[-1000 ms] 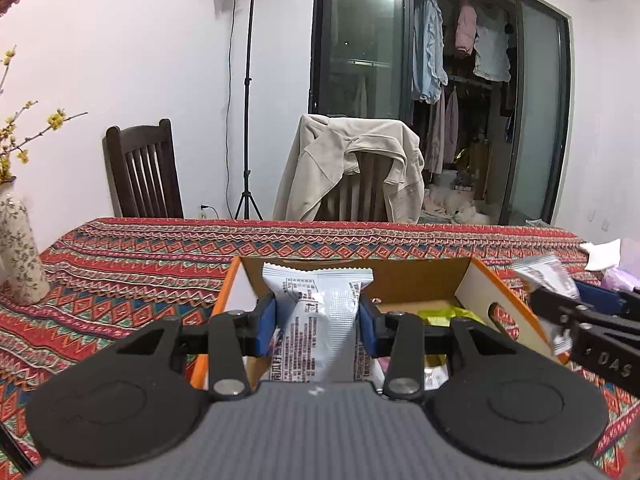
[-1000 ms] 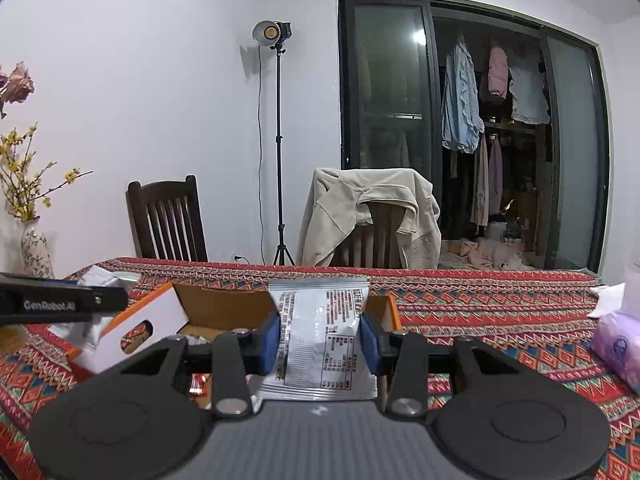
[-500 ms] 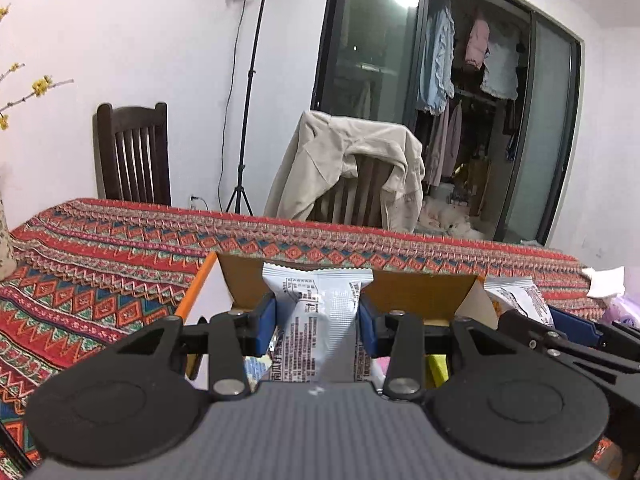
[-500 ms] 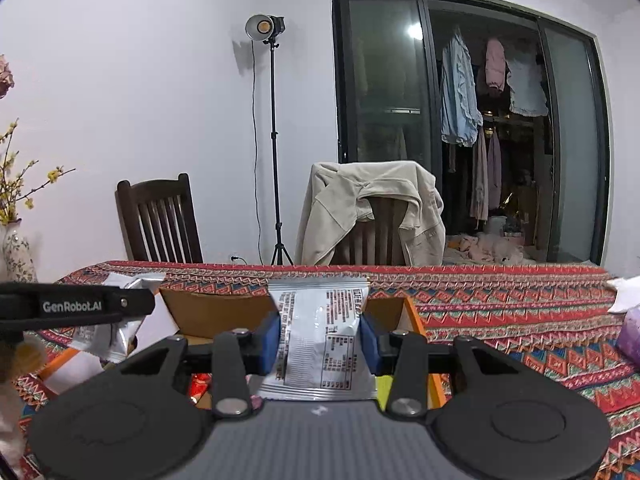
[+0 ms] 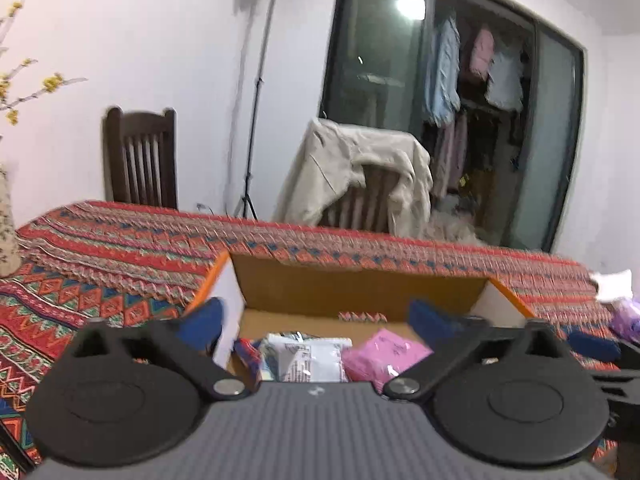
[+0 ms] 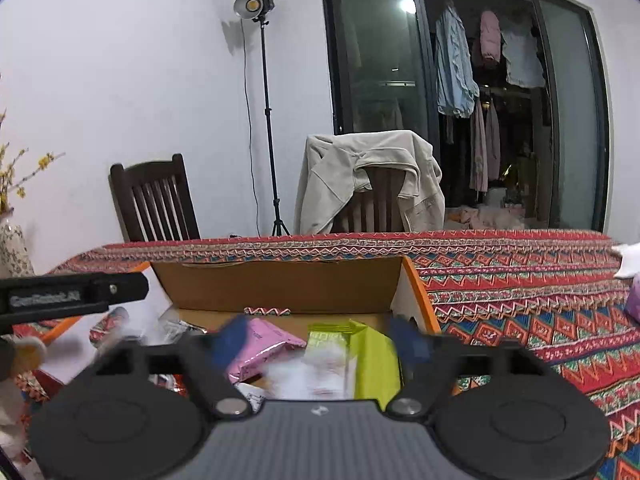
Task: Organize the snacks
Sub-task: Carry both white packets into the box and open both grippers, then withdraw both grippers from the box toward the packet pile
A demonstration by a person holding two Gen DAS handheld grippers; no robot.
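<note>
A table point(image 6: 520, 280) is seen covered by a red patterned cloth point(image 5: 100, 264) with zigzag bands. An open cardboard box point(image 6: 280, 284) with orange edges is set directly on the cloth. At the far left a floral vase point(image 6: 14, 248) is stood on it. Toward the right edge a white crumpled item point(image 5: 612, 284), possibly paper, is laid, and just beside it a pale purple packet point(image 6: 634, 300) is partly shown.

An open cardboard box point(image 5: 360, 292) with orange-edged flaps sits on the table, holding snacks: a white printed packet point(image 5: 306, 360) lying flat, a pink packet point(image 5: 384, 352) beside it, and a yellow-green packet point(image 6: 372, 356).
</note>
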